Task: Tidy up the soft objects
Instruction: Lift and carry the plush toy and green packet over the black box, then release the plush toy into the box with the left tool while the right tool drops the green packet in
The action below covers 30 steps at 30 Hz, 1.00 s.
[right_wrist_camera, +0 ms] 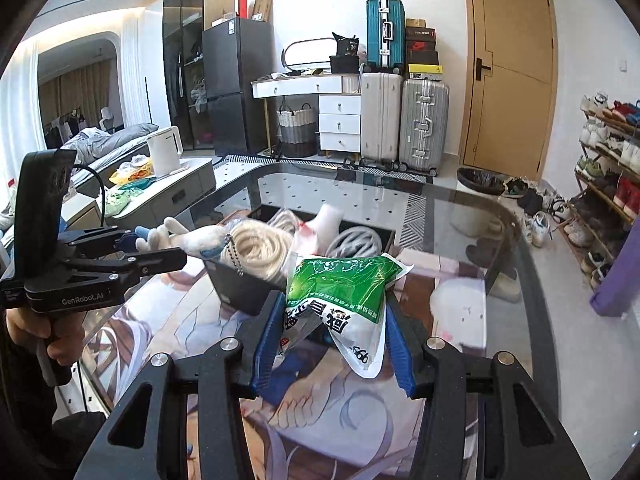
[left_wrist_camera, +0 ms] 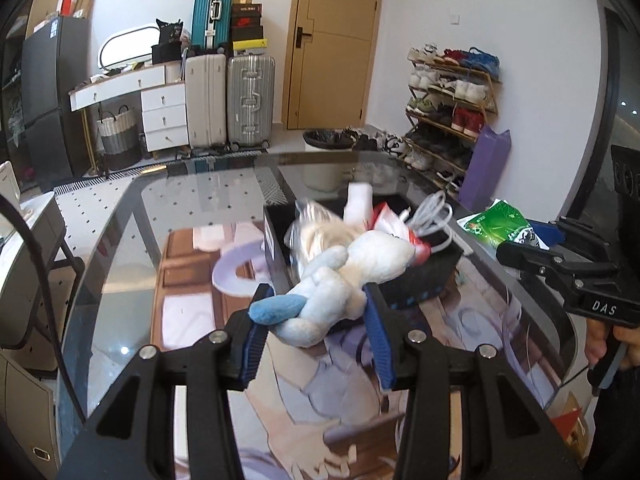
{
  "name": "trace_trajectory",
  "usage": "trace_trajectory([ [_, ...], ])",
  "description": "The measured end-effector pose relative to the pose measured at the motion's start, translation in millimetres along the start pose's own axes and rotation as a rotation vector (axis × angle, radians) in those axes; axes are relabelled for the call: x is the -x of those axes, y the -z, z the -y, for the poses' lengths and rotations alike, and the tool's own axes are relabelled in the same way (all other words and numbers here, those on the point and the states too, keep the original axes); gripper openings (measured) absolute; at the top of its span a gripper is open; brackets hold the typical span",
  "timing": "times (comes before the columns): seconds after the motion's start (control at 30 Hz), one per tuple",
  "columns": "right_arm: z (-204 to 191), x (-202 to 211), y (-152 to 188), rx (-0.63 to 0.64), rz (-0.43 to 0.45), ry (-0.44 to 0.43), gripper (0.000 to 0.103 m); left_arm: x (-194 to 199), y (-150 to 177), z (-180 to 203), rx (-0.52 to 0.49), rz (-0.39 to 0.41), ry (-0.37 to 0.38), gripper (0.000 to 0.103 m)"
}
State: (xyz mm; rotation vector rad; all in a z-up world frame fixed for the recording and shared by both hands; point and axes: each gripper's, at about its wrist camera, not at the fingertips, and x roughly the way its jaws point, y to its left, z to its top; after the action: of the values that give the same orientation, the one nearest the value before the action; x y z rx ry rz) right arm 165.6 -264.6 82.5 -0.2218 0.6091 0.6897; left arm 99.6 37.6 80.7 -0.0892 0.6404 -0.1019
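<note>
Left gripper (left_wrist_camera: 316,312): blue pads clamped on plush toy (left_wrist_camera: 340,276), held clear above table (left_wrist_camera: 120,240)
Right gripper (right_wrist_camera: 332,336): clamped on green-and-white packet (right_wrist_camera: 344,292), lifted off the glass
Plush toy: white and pale blue, blue limb draped over left pad; hangs over near edge of box (left_wrist_camera: 424,276); beaded chain dangles from it in right view
Packet: crumpled, held in front of box, print upside down
Box: black, open-topped, on the glass; holds coiled white cables (right_wrist_camera: 256,248), a red-and-white bag, a white bottle
Table: glass top over printed mat
Hands: one visible on each gripper's handle, at frame edges
</note>
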Motion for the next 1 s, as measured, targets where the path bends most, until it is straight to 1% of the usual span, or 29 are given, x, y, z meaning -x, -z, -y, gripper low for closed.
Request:
trace_trajectory([
  [0.3,1.0,-15.5,-36.3,0.025,0.0,0.034,0.049,-14.6,-17.7,-0.9,-0.001,0.029,-0.035,0.044],
  [0.57,15.7,-41.2,-53.2,0.011,-0.028,0.063,0.049,-31.1,-28.1,-1.7,0.005,0.04,-0.059,0.044],
  [0.77,22.6,-63.1,-67.8,0.016,-0.044,0.068,0.049,-44.6,-32.3,-2.9,0.008,0.034,-0.068,0.044],
  [0.93,23.1,-87.8,-74.9,0.053,-0.094,0.085,0.049,-54.6,-31.5,-3.5,0.003,0.021,-0.076,0.044],
  [1.0,25.0,-97.1,-77.2,0.058,-0.113,0.077,0.049,-59.3,-31.6,-2.7,-0.003,0.013,-0.08,0.044],
])
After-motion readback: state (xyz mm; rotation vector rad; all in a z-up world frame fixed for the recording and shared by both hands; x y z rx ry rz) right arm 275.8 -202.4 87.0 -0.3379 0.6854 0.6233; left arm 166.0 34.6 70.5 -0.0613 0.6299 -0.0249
